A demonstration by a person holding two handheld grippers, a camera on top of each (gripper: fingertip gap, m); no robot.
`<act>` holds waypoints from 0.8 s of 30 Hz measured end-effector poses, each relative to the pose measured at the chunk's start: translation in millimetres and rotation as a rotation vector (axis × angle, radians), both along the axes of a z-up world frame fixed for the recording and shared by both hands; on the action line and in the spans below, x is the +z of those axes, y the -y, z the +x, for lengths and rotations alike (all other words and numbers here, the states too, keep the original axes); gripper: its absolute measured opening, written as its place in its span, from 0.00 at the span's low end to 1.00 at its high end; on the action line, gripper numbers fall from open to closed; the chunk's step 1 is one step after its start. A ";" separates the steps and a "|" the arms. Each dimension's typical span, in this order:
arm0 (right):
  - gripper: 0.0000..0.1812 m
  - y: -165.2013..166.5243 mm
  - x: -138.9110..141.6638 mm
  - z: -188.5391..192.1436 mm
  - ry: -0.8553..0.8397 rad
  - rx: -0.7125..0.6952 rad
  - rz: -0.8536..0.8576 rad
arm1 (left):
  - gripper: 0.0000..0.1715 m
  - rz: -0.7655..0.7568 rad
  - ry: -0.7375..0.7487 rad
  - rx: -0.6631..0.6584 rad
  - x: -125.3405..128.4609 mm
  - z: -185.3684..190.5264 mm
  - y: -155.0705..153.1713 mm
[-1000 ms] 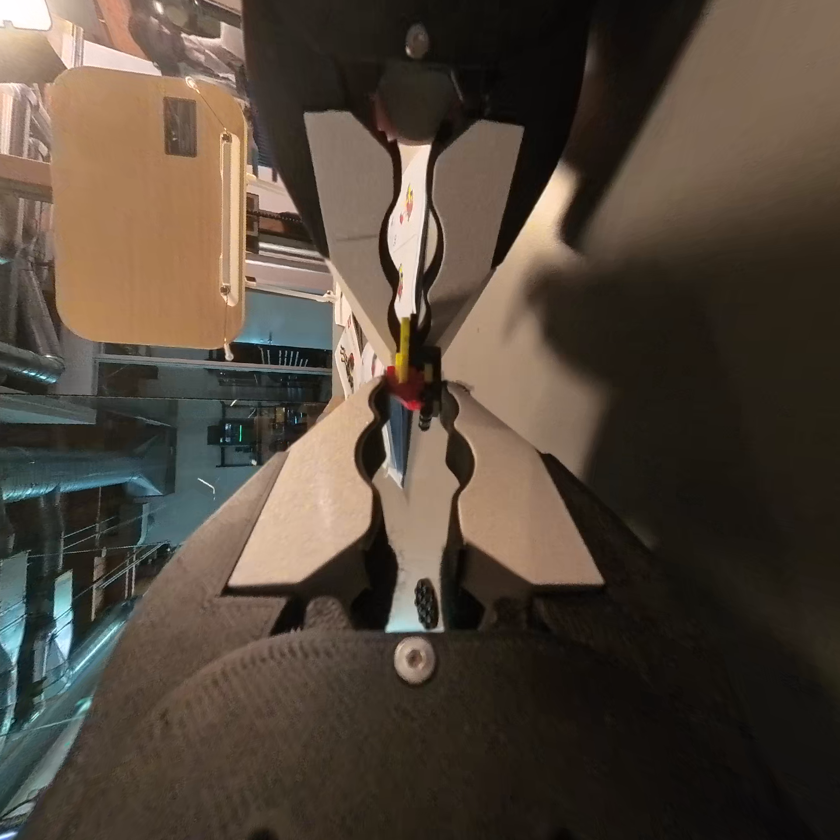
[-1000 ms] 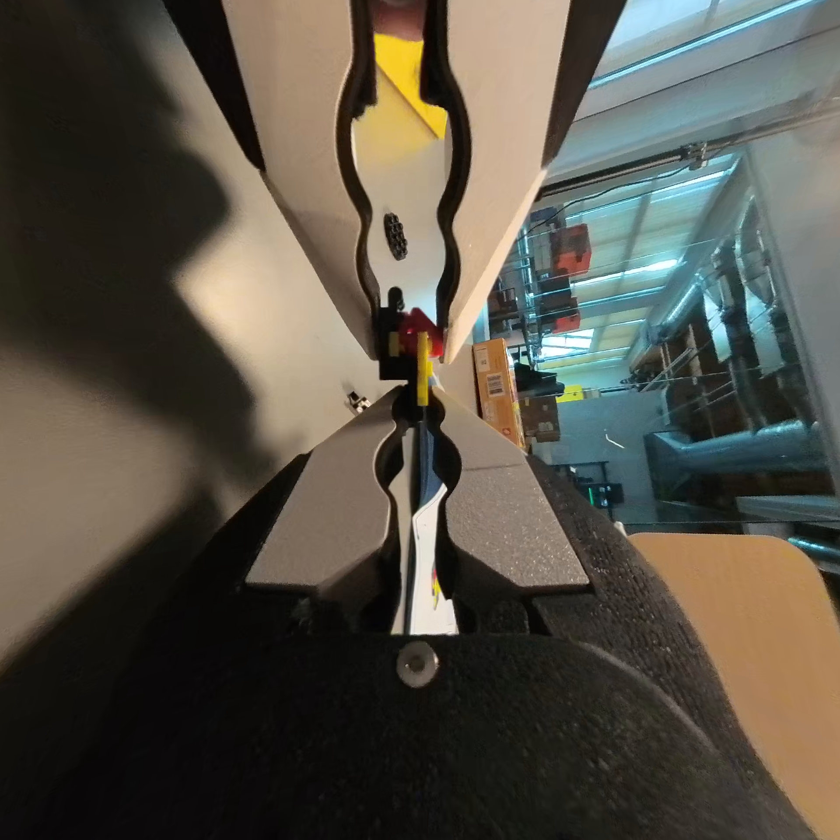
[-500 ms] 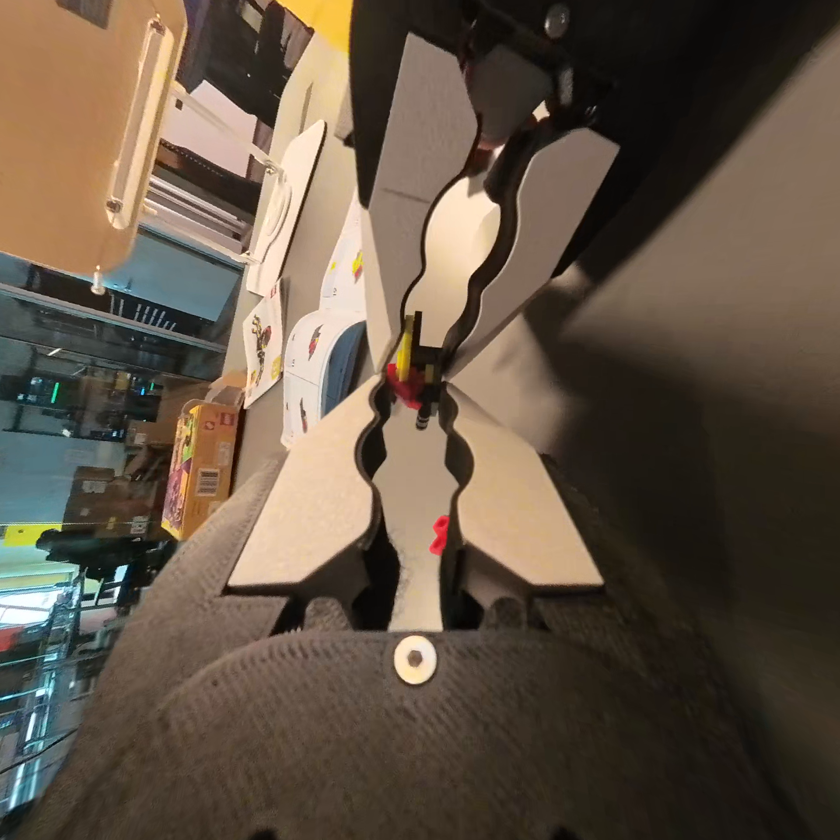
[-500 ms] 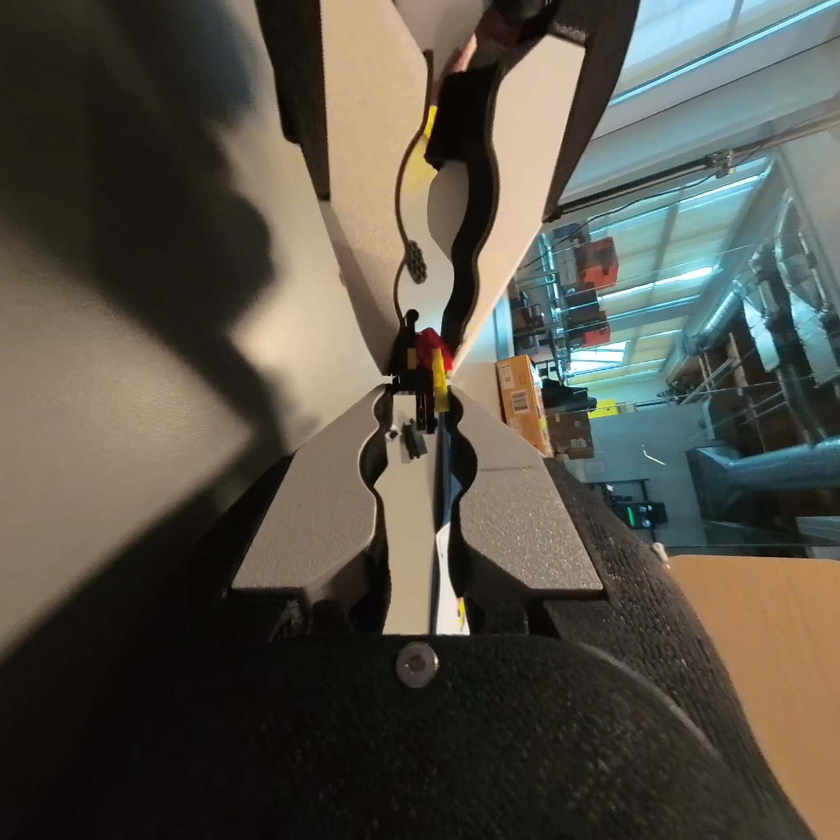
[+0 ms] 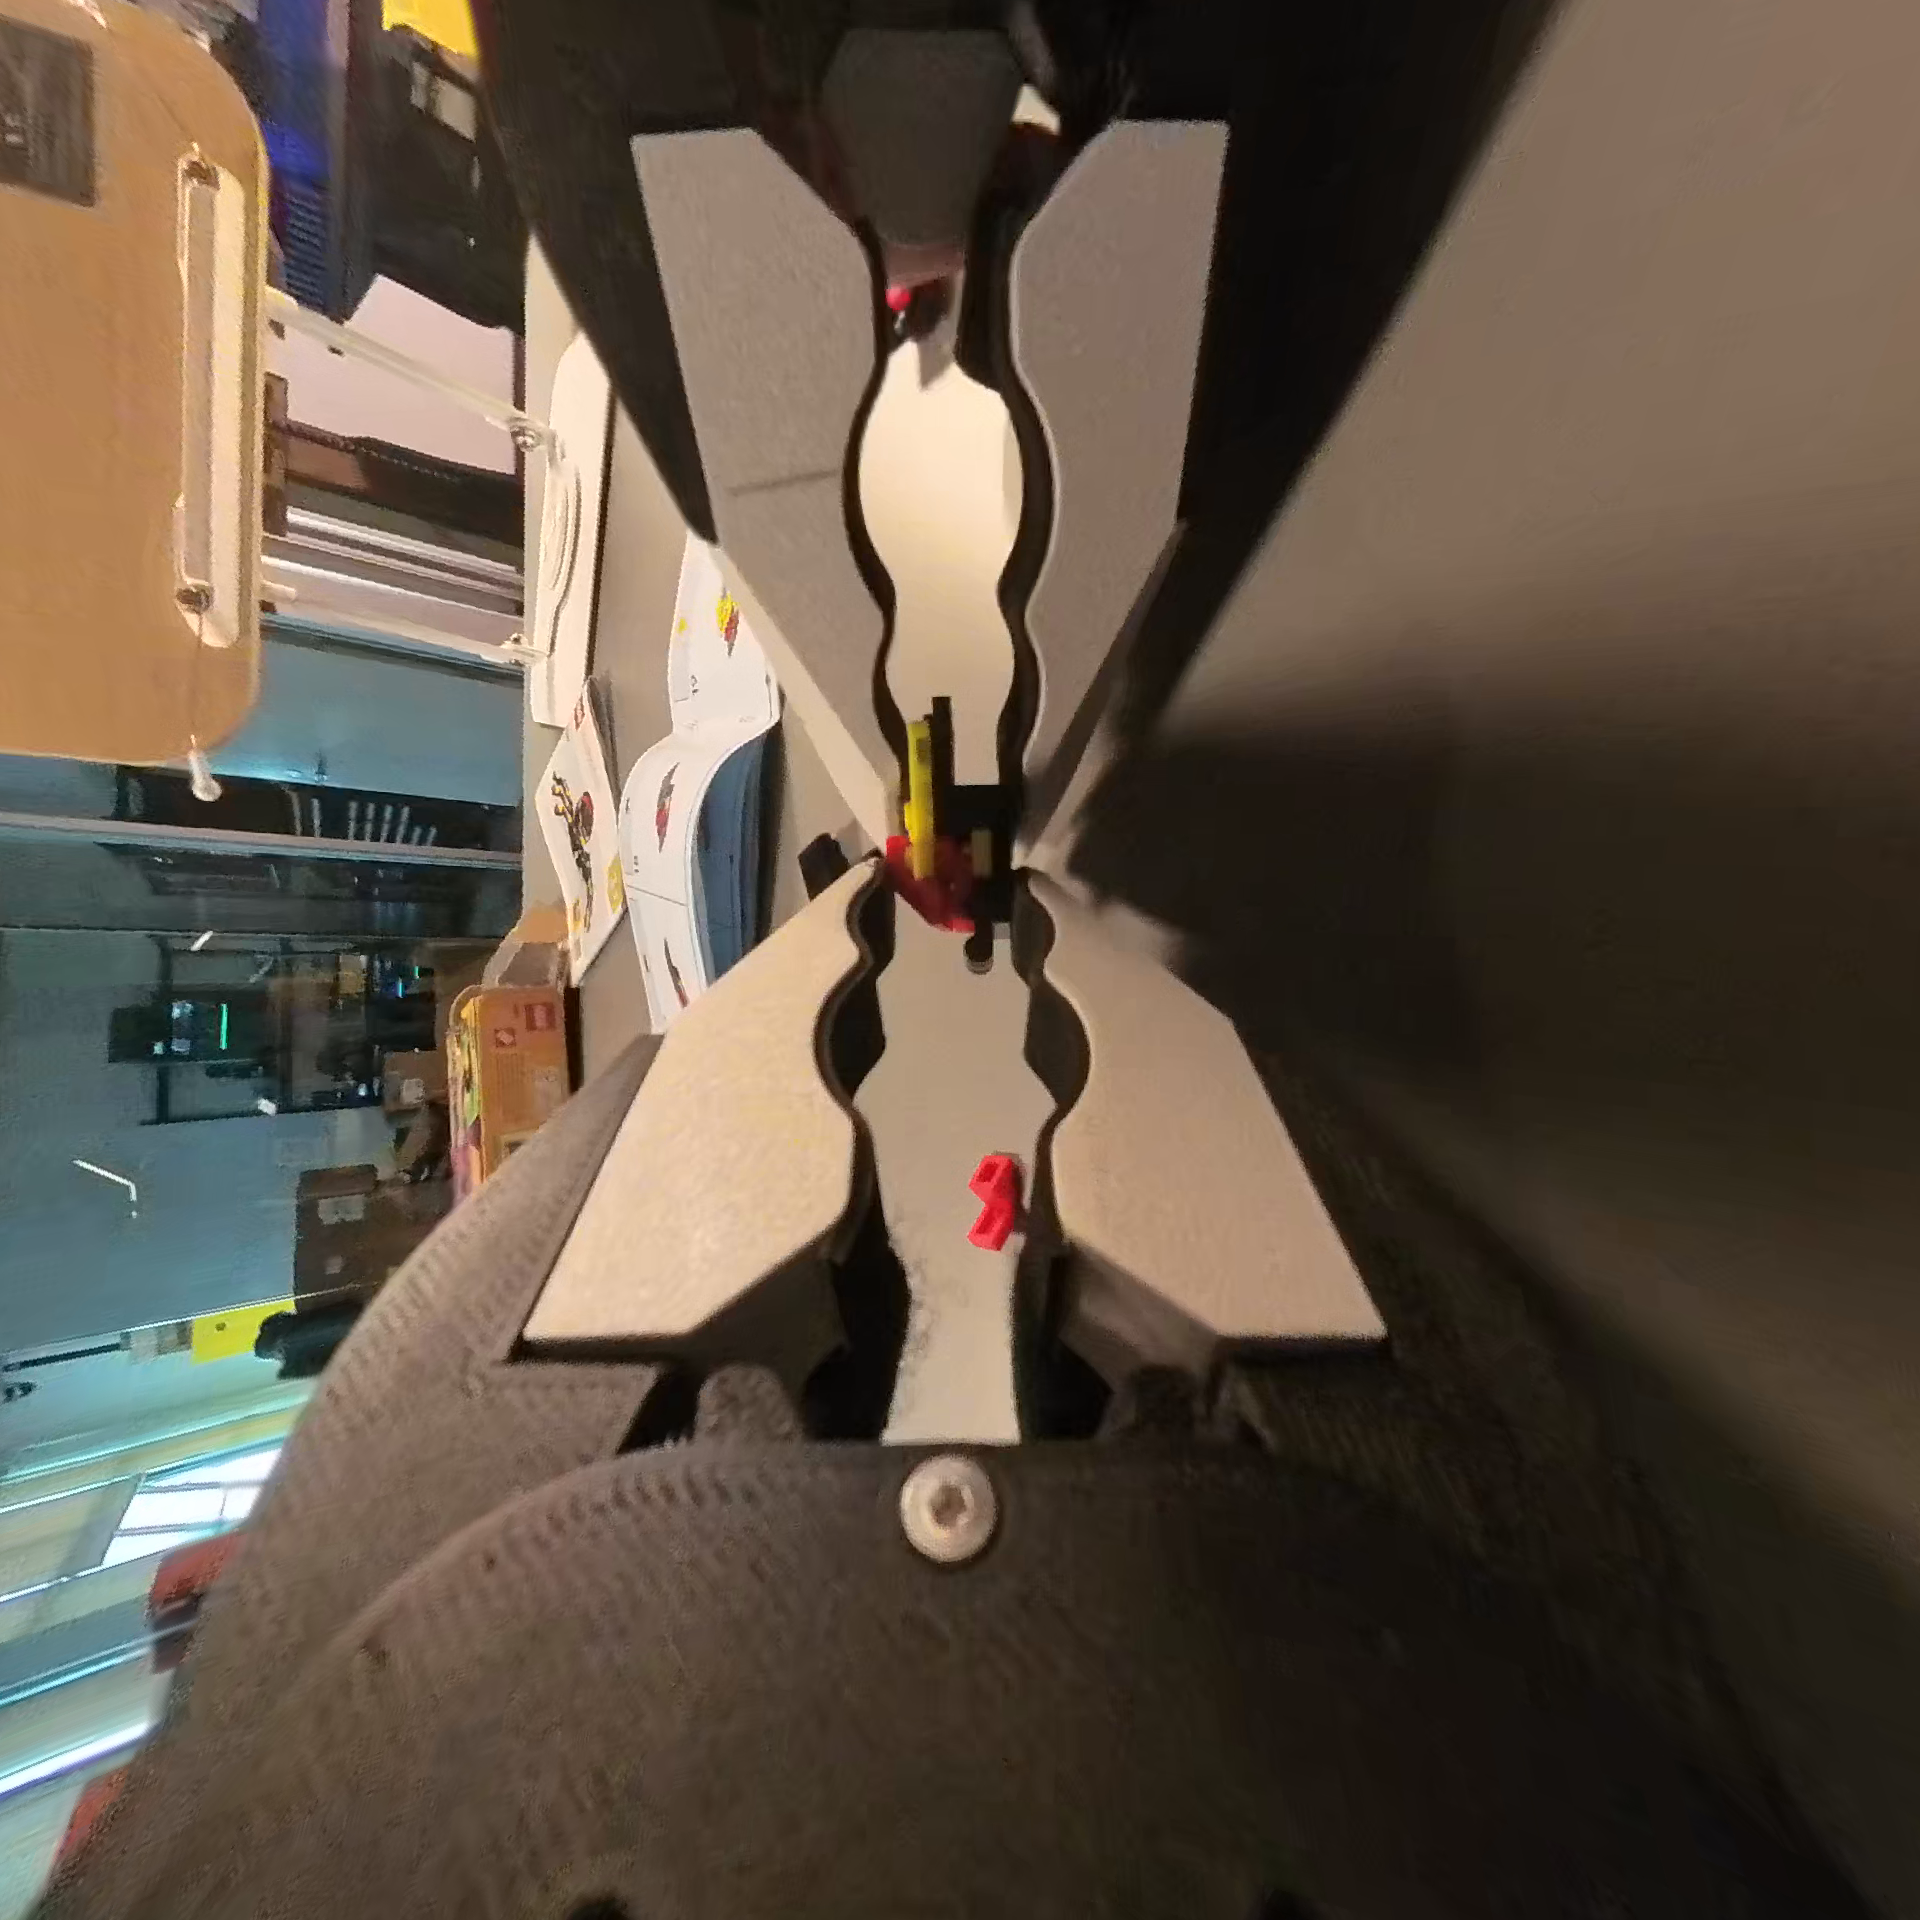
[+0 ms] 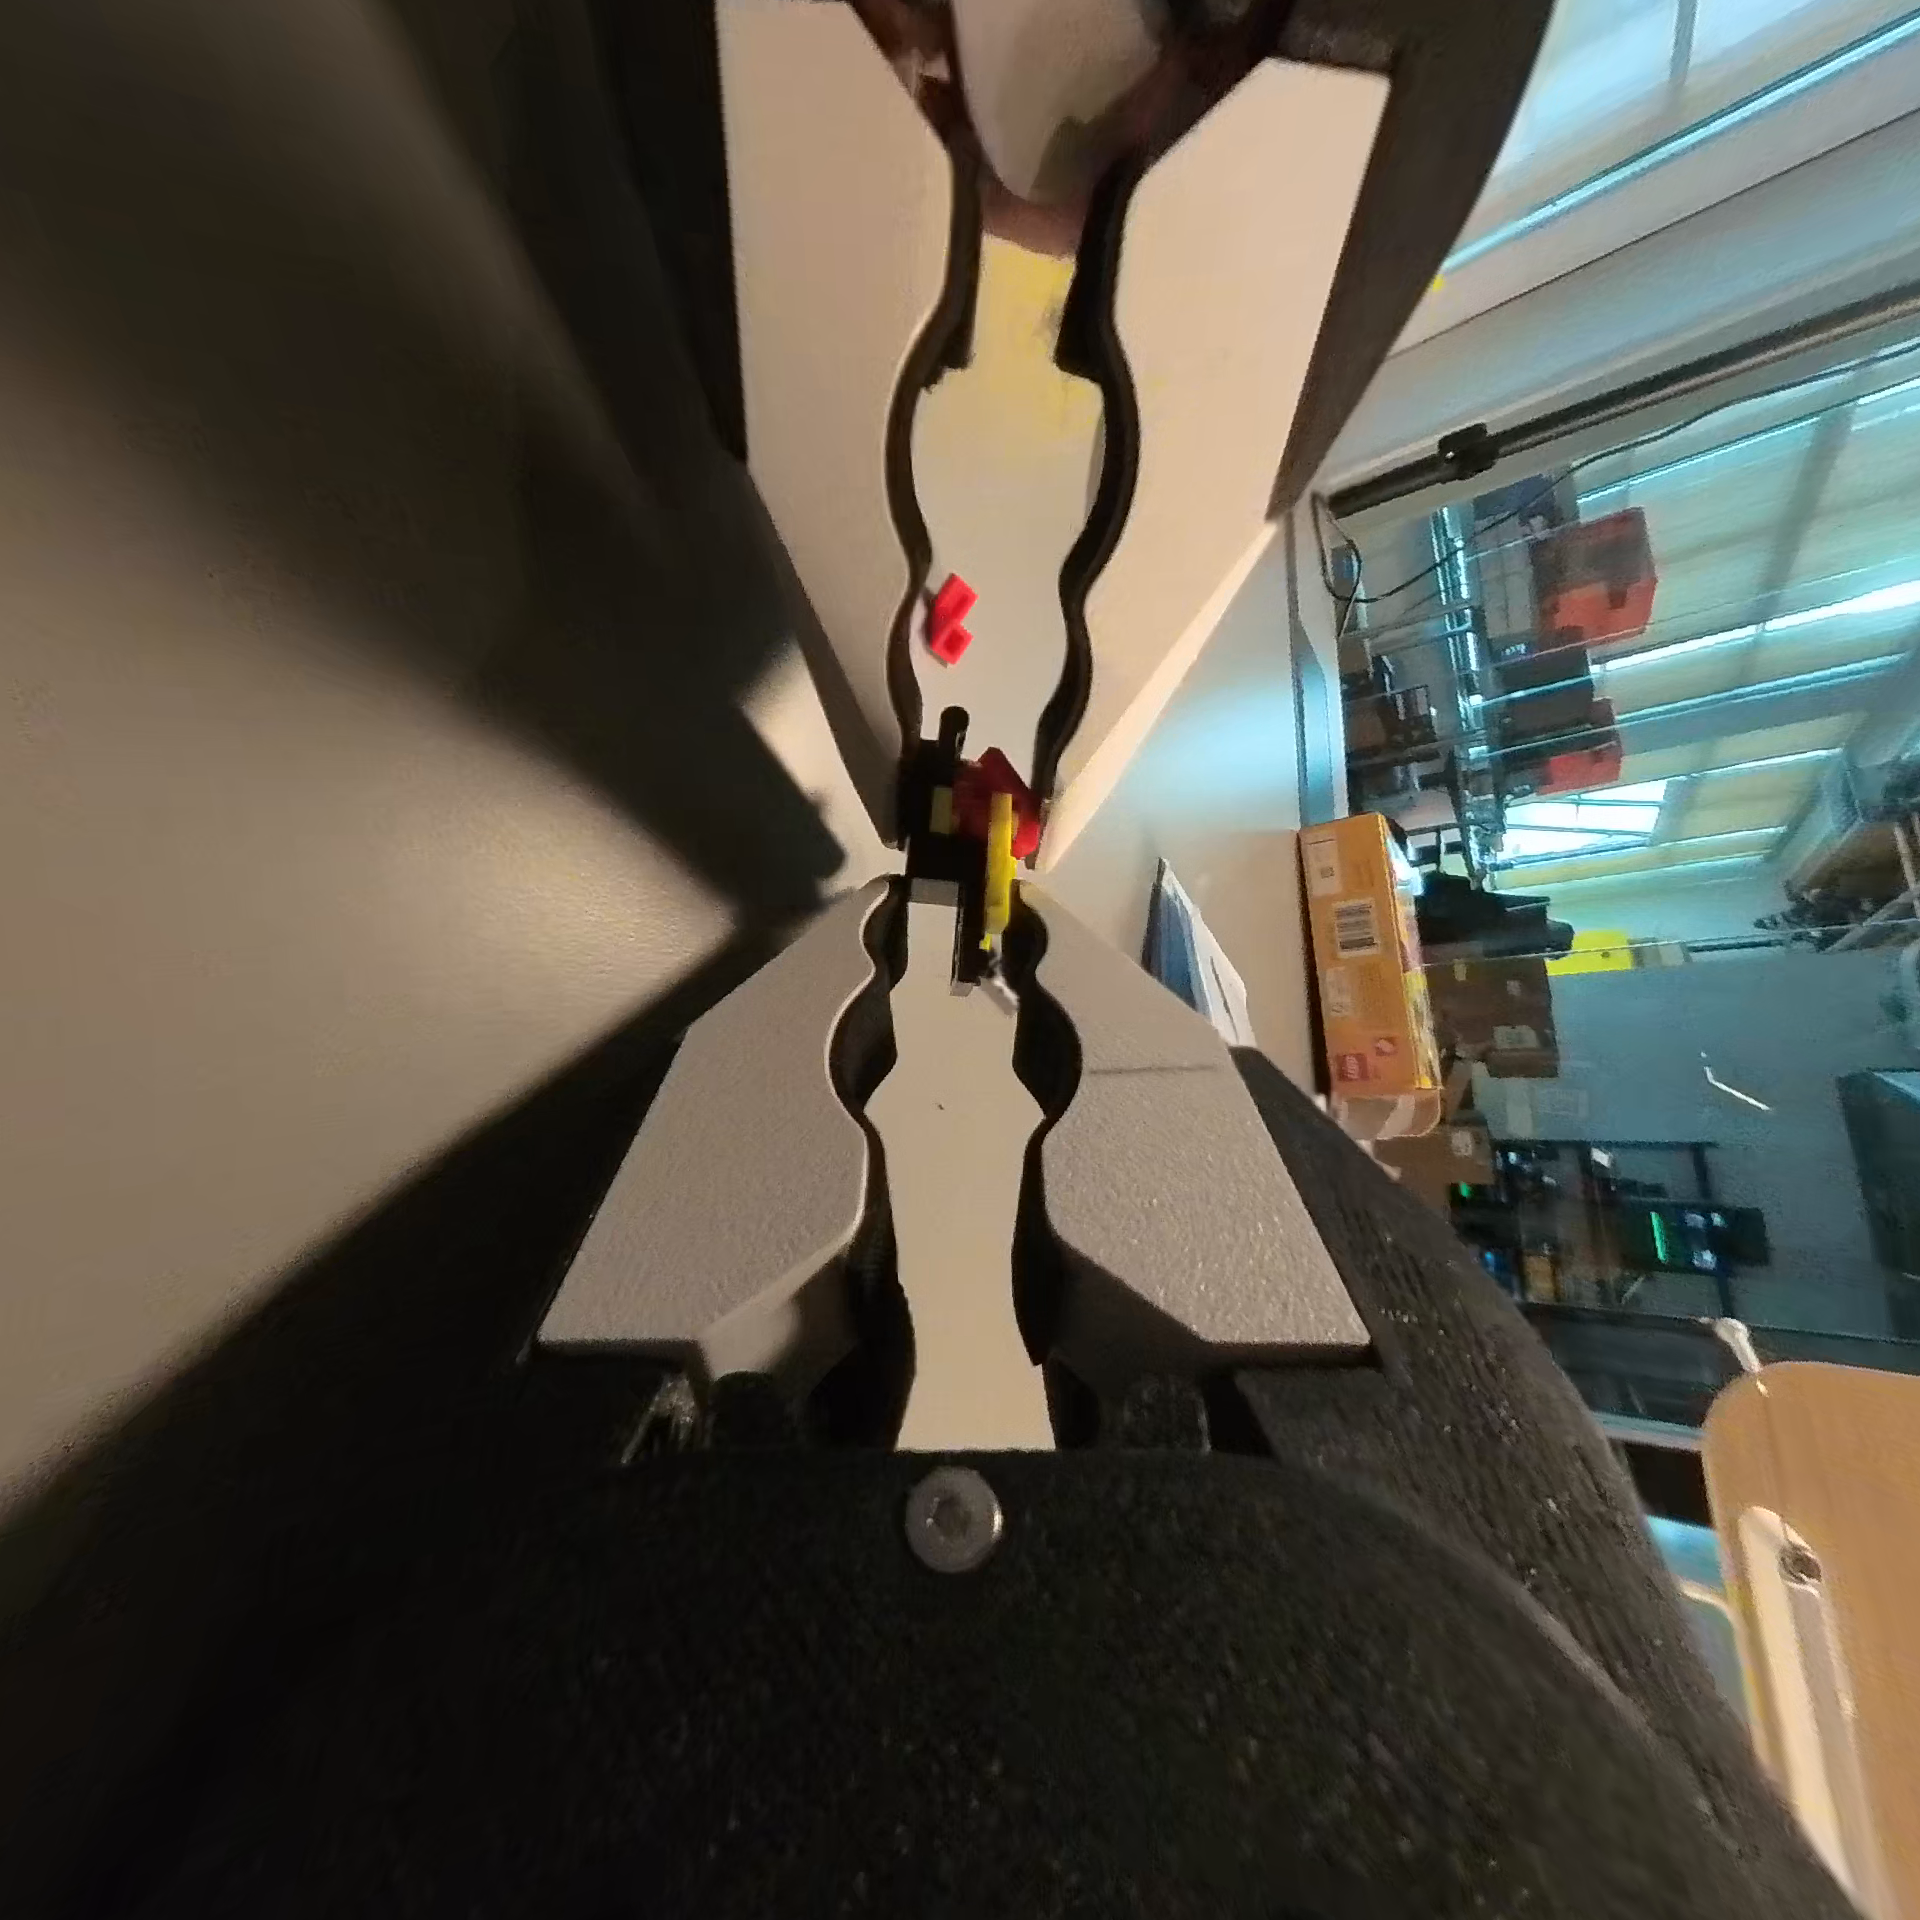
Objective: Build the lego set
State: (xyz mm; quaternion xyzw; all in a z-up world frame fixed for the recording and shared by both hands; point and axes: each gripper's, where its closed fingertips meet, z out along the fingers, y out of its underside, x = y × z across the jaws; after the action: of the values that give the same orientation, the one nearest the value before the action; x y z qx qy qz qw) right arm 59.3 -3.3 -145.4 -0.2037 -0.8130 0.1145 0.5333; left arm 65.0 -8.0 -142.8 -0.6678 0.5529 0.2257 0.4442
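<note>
Your left claw (image 5: 951,883) and right claw (image 6: 961,883) meet tip to tip above the tabletop (image 5: 1558,520), both clamped on the small black, red and yellow lego build (image 5: 951,842) between them. A loose red brick (image 5: 992,1205) lies on the tabletop below. Booklets (image 5: 686,810) and a box (image 6: 1371,956) sit beyond.

We see our left gripper (image 5: 951,894) and right gripper (image 6: 961,883) tip to tip, both pinched on the small lego assembly (image 5: 951,831), so nothing could pass between them. A loose red piece (image 5: 992,1200) lies on the table (image 5: 1558,520) behind the left gripper's tips. Farther off, the instruction booklet (image 5: 686,831) and yellow box (image 6: 1366,956) crowd one side; the opposite side shows bare tabletop.
</note>
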 end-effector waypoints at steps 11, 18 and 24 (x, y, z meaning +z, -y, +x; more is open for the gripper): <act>0.09 8.5 -3.2 2.8 0.035 0.059 -0.096 | 0.13 -0.033 0.069 -0.069 -2.9 2.7 5.9; 0.09 12.4 -2.5 5.1 0.043 0.099 -0.135 | 0.14 -0.020 0.073 -0.106 -3.0 4.6 7.0; 0.09 12.2 -2.9 5.2 0.052 0.091 -0.140 | 0.13 -0.012 0.097 -0.060 -4.5 2.7 5.1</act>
State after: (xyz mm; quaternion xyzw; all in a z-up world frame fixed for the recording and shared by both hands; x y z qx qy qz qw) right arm 64.5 -15.5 -148.3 -0.2064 -0.8249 0.1899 0.4908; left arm 67.8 -13.1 -147.3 -0.6639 0.5518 0.1765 0.4729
